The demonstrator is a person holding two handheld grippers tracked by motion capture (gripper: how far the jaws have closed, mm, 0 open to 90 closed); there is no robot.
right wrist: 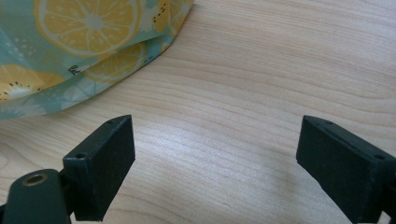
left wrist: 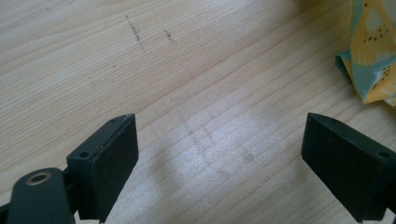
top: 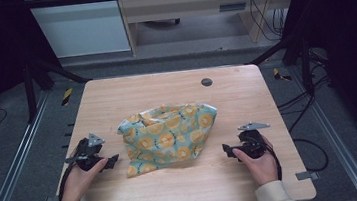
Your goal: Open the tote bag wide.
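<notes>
A crumpled teal cloth printed with yellow lemon slices [top: 167, 136] lies in a loose heap at the middle of the wooden table [top: 165, 89]. My left gripper [top: 113, 160] rests on the table just left of the cloth, open, with bare wood between its jaws. A corner of the cloth [left wrist: 371, 60] lies beyond its right jaw. My right gripper [top: 227, 150] sits right of the cloth, open as well, nothing between its jaws. The cloth's edge [right wrist: 84, 51] lies beyond its left jaw. A hand holds each gripper.
A round dark grommet [top: 206, 82] is set in the table near its far edge. Black frame posts stand at both far corners. Cables trail on the floor to the right of the table.
</notes>
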